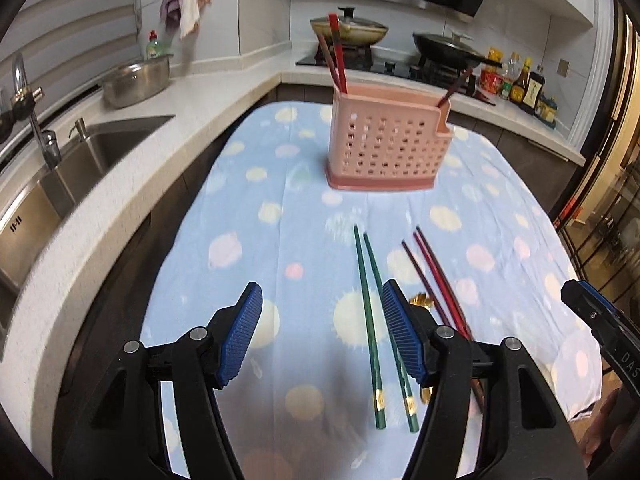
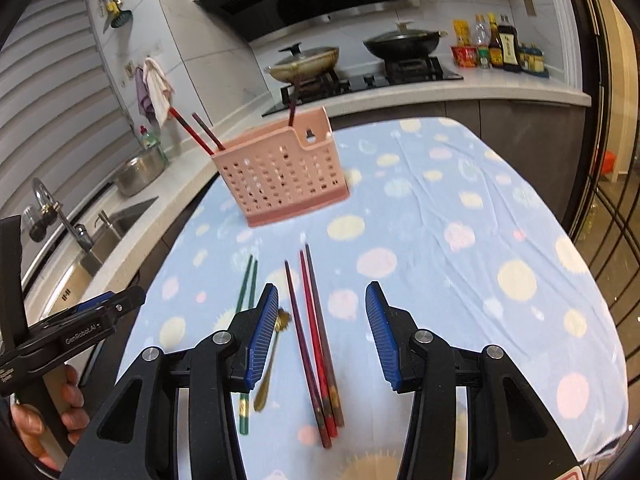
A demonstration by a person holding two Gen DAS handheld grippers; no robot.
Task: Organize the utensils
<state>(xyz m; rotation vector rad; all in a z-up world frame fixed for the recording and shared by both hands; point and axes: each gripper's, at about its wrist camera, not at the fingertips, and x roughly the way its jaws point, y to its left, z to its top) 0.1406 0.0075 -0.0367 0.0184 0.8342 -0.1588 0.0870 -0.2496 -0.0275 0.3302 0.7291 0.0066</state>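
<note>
The left claw (image 1: 322, 332) is hanging wide and holding nothing above the near edge of the worktop (image 1: 224, 216), with the green chopsticks (image 1: 370, 320) lying under its gap. The right claw (image 2: 322, 336) is likewise gaping wide and unladen over the red chopsticks (image 2: 316, 344), three lying side by side; a gold spoon (image 2: 272, 356) is resting between the two sets. Further back, the pink holder (image 2: 284, 172) is standing upright toward the far edge, with three reddish chopsticks sticking out of it. A blue spotted cloth (image 2: 440, 220) is covering the worktop. Beyond, a steel sink (image 1: 100, 148) is sitting to the left, and lidded pans (image 2: 404, 42) are sitting on the stove.
</note>
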